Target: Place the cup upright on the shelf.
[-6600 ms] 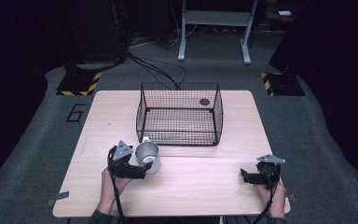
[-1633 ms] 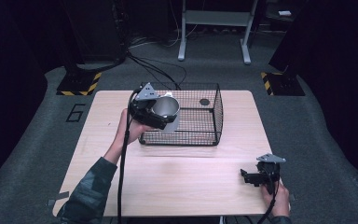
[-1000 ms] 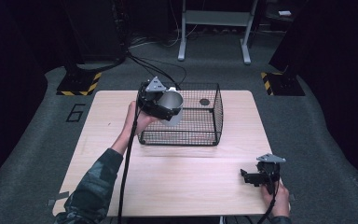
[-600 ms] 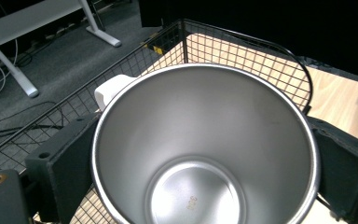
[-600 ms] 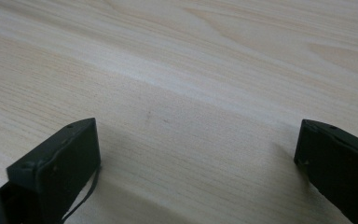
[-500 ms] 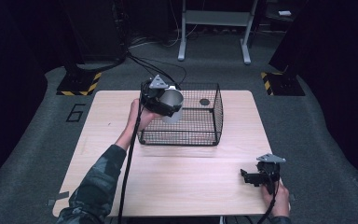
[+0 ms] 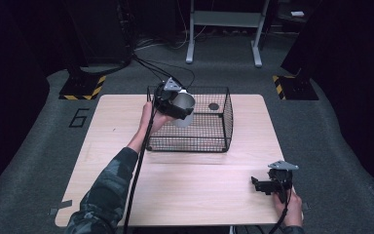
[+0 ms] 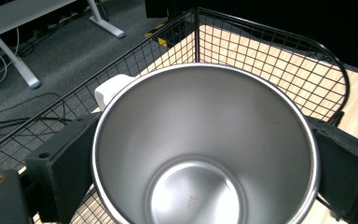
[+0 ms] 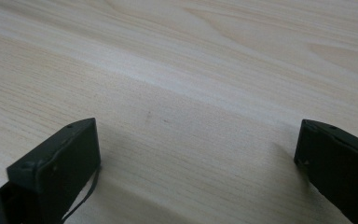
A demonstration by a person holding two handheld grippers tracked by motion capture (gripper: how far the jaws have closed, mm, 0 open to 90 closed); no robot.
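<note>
Your left hand-held gripper [image 7: 177, 103] clamps a steel cup [image 8: 205, 149] by its sides, holding it tilted over the far-left corner of the wire basket [image 7: 209, 141] on the desk [image 7: 195, 195]. Your right hand-held gripper [image 7: 263, 185] rests at the near-right desk edge, jaws spread wide apart, holding nothing.

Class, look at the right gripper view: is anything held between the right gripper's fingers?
No. The right gripper has its fingers wide apart, with bare wooden table between them.
</note>
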